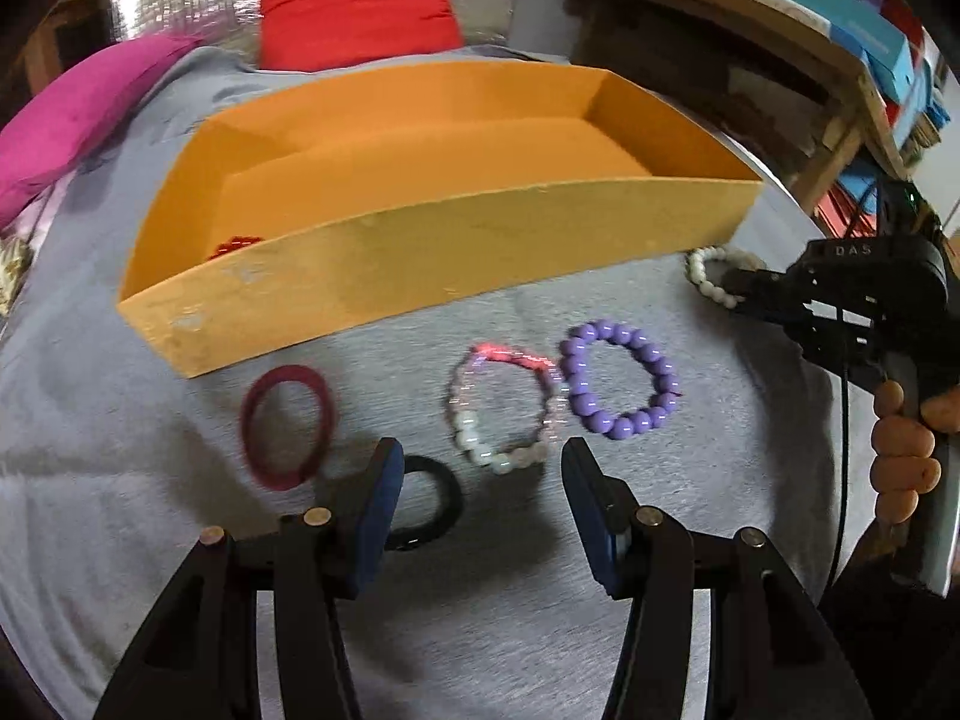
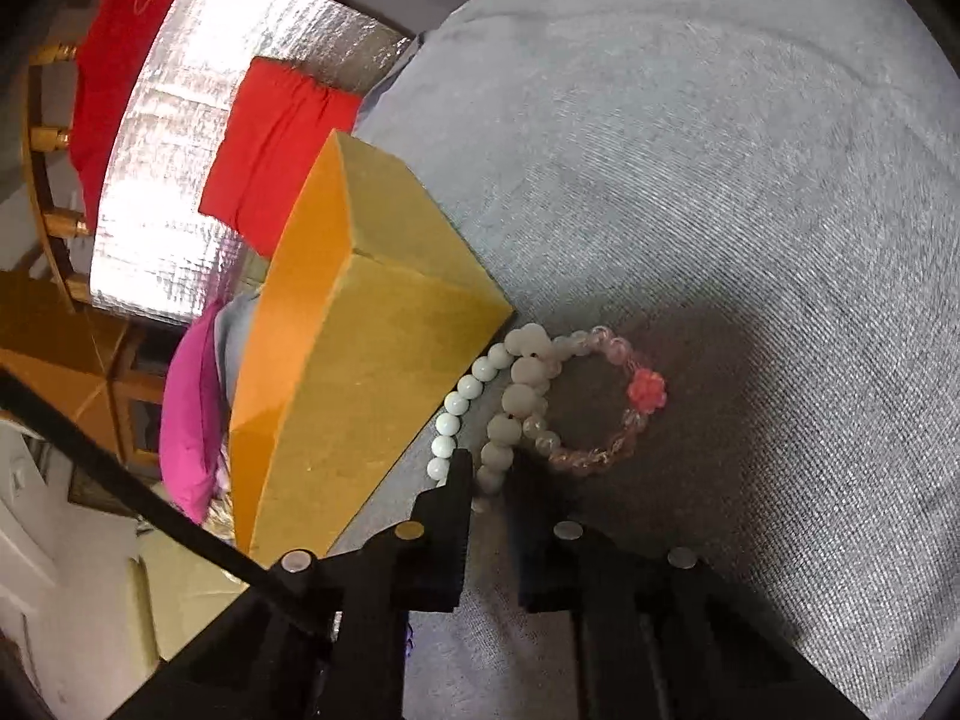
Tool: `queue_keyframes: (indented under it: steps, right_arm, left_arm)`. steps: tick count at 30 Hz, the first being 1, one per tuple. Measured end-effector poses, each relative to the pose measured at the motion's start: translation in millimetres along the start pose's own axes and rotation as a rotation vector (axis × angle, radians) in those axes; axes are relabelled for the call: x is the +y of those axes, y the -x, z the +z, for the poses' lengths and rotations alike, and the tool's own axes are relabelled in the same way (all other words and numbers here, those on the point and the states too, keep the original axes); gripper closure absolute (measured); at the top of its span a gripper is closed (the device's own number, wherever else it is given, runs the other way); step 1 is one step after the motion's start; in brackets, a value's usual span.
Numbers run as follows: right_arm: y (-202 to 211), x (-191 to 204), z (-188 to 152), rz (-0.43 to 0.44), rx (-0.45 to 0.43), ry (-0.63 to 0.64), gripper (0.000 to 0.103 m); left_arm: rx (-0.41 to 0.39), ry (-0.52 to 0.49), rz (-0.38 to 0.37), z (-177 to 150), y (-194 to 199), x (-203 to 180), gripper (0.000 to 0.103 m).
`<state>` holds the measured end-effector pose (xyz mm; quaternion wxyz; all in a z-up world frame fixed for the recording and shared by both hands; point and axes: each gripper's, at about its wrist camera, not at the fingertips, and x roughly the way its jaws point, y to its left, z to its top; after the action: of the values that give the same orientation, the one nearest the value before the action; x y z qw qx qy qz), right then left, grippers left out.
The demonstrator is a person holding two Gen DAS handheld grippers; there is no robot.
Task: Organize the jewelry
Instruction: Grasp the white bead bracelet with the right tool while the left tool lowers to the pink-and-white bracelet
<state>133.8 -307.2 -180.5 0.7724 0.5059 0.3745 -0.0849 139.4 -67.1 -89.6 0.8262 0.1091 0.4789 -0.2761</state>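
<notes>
An orange box (image 1: 420, 252) sits on a grey cloth; a red item (image 1: 234, 246) lies in its left end. In front lie a dark red ring (image 1: 287, 427), a black ring (image 1: 435, 501), a pink and white bead bracelet (image 1: 501, 405) and a purple bead bracelet (image 1: 621, 379). My left gripper (image 1: 480, 498) is open above the black ring and the pink and white bracelet. My right gripper (image 2: 489, 483) is closed around the near end of a white bead bracelet (image 2: 510, 402) by the box corner (image 2: 384, 360). A clear pink bracelet with a flower (image 2: 606, 396) overlaps it.
A red cushion (image 1: 354, 0) and a magenta cushion (image 1: 72, 114) lie behind the box. A wooden shelf with blue boxes (image 1: 870, 42) stands at the right. Silver foil (image 2: 180, 150) covers the back.
</notes>
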Motion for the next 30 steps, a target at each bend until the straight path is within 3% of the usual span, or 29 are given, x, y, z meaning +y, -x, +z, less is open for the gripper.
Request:
queue_keyframes:
  steps: [3,7,10,13,18,19,21,25,26,28,30]
  right_arm:
    - [4,6,-2,-0.013,-0.008,0.033,0.091]
    - [4,17,-8,0.033,0.029,0.068,0.091]
    - [5,24,-14,0.061,0.049,0.091,0.091]
    - [9,29,-18,0.086,0.060,0.114,0.091]
    - [18,28,-20,0.121,0.072,0.122,0.091]
    - [21,27,-21,0.125,0.073,0.130,0.091]
    - [26,24,-21,0.129,0.077,0.139,0.091]
    - [28,22,-21,0.123,0.090,0.146,0.091]
    - [28,22,-21,0.122,0.095,0.146,0.091]
    - [25,22,-21,0.120,0.100,0.143,0.091]
    - [24,22,-21,0.120,0.104,0.143,0.091]
  left_arm:
    - [-0.006,-0.017,-0.035,1,-1,-5,0.047]
    - [-0.022,-0.021,-0.077,2,0,-7,0.049]
    - [-0.011,-0.030,-0.085,3,-3,-9,0.063]
    - [0.004,-0.037,-0.084,3,-8,-11,0.069]
    - [0.012,-0.048,-0.043,6,-11,-14,0.067]
    - [0.015,-0.047,-0.033,8,-13,-13,0.057]
    - [0.009,-0.050,0.009,10,-16,-18,0.049]
    - [0.005,-0.045,0.014,15,-22,-20,0.050]
    - [-0.001,-0.040,0.013,16,-22,-20,0.052]
    - [-0.012,-0.037,0.020,17,-21,-17,0.076]
    - [-0.015,-0.020,0.020,18,-21,-12,0.088]
